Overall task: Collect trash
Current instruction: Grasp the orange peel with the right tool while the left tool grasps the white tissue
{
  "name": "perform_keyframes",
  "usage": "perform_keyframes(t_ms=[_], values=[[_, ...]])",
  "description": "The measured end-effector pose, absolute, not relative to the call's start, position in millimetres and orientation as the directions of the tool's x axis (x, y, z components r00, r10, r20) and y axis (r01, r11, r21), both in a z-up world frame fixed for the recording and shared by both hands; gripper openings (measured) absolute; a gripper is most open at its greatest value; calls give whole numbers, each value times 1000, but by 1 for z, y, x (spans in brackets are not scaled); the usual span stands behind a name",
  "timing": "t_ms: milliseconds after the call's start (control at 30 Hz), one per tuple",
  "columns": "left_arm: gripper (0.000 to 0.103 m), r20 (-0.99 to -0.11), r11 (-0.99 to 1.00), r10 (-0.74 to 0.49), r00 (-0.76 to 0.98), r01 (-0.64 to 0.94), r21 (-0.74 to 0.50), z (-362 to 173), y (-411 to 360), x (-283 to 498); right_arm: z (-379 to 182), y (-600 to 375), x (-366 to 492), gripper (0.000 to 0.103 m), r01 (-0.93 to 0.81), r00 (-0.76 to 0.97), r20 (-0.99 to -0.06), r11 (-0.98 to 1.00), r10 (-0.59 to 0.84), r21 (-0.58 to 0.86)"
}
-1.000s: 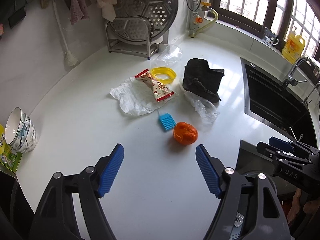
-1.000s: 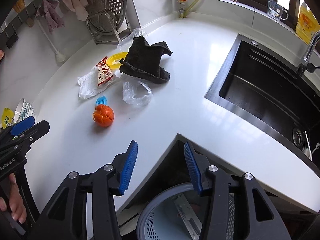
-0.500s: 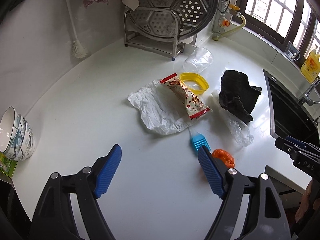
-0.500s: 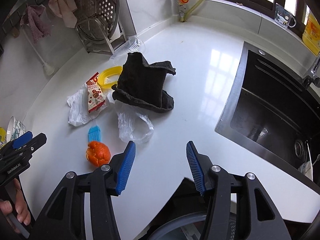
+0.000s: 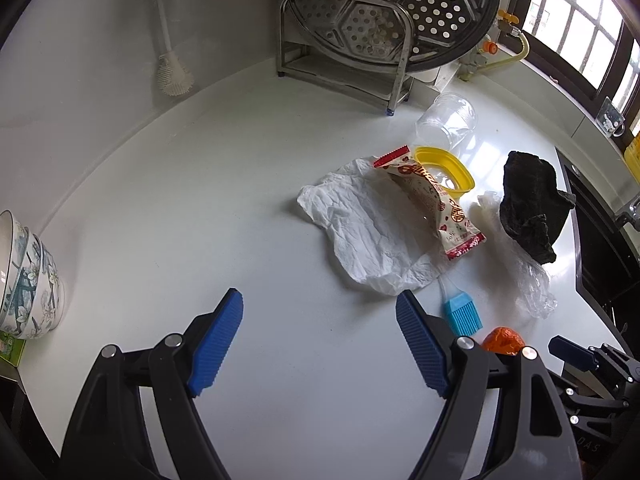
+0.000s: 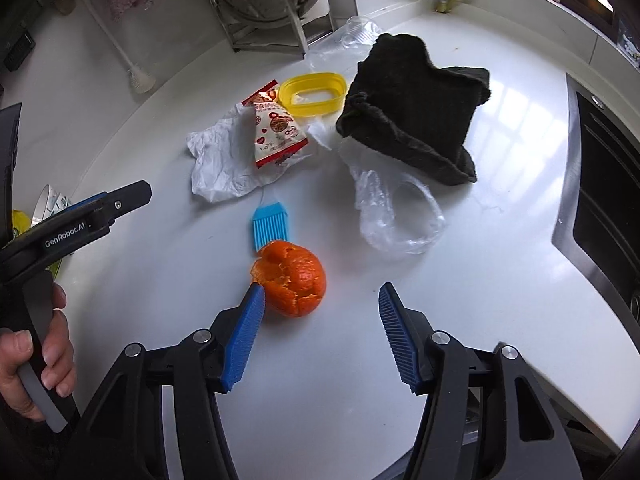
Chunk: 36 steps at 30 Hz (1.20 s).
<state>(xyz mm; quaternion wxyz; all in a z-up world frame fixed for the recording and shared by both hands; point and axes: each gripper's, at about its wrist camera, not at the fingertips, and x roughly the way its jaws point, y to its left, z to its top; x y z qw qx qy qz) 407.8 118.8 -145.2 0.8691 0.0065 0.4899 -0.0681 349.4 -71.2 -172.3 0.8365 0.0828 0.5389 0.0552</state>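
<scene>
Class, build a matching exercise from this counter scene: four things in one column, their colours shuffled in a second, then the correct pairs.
Things:
1. brush
2. peel
3. cloth
4. ring

Colours:
A. black
B. yellow
C. light blue
D. orange

Pairs: 1-C, 2-D, 3-A, 4-B

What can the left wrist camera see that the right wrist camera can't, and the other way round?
Only the left wrist view shows the stacked bowls whole and the windows. Only the right wrist view shows the person's hand and the orange peel whole; on the left it is half hidden. Both show the snack wrapper, crumpled tissue, blue brush, black cloth and yellow ring, and each camera's own open gripper: left gripper, right gripper.
</scene>
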Motion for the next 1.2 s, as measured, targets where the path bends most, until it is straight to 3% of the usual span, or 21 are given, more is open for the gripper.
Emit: perform_keyframes(t_ms=[467, 500, 567, 767, 1133, 1200], values=[[77, -862, 988, -133, 489, 140, -72, -165, 114, 426, -196, -45, 368, 58, -34, 377, -911, 985, 168, 168], [77, -863, 987, -137, 486, 140, -77, -166, 113, 428, -197, -43, 368, 57, -42, 376, -910, 984, 174, 171], [77, -864, 987, -138, 484, 137, -81, -169, 111, 432, -198, -40, 369, 40, -58, 371, -908, 981, 196, 188], [77, -872, 988, -143, 468, 120, -97, -176, 105, 450, -192, -36, 365, 24, -91, 398, -897, 981, 195, 173], [77, -885, 991, -124, 449, 106, -85, -193, 89, 475, -184, -62, 347, 23, -35, 423, -883, 977, 204, 209], [71, -891, 992, -106, 442, 106, -66, -199, 84, 479, -183, -67, 343, 23, -20, 427, -881, 976, 204, 216]])
